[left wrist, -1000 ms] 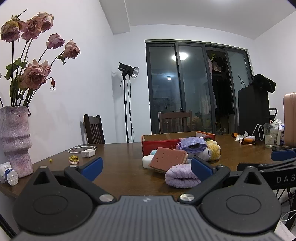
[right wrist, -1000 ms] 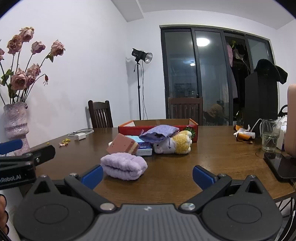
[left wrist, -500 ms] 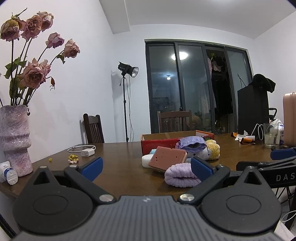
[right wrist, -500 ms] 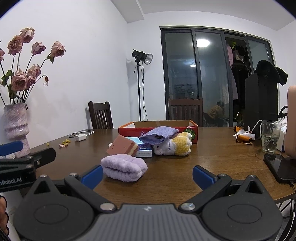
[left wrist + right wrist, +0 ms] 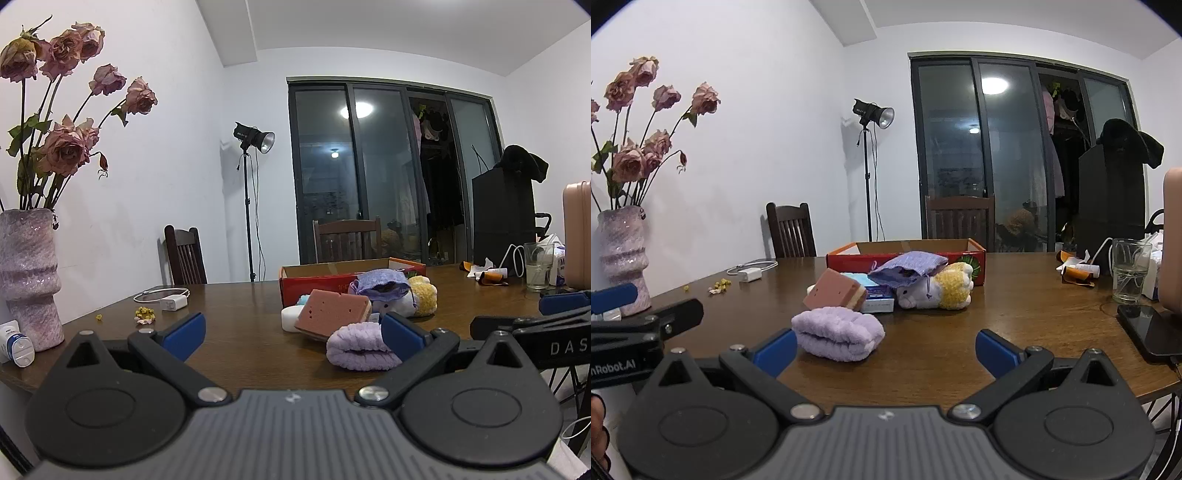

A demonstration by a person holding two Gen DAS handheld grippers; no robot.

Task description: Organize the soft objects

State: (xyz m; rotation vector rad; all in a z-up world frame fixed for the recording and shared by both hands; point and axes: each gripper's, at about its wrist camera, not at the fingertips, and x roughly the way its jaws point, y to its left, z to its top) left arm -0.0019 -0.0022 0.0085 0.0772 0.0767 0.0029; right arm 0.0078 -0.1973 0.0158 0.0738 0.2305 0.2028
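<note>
A folded lilac towel (image 5: 837,333) lies on the brown table nearest me; it also shows in the left wrist view (image 5: 360,347). Behind it lie a pink sponge (image 5: 835,289), a purple pouch (image 5: 908,273) draped over a yellow and white plush toy (image 5: 938,291), and a blue and white pack (image 5: 877,297). A red cardboard box (image 5: 905,254) stands open behind them. My left gripper (image 5: 291,332) and right gripper (image 5: 884,350) are both open and empty, held short of the towel.
A pink vase of dried roses (image 5: 27,280) stands at the table's left edge. A white charger and cable (image 5: 171,302) lie mid-left. A glass (image 5: 1128,271), a phone (image 5: 1148,332) and small clutter sit at the right. Chairs stand behind the table.
Both grippers have crept slightly toward the objects on the table. Nothing on the table has moved.
</note>
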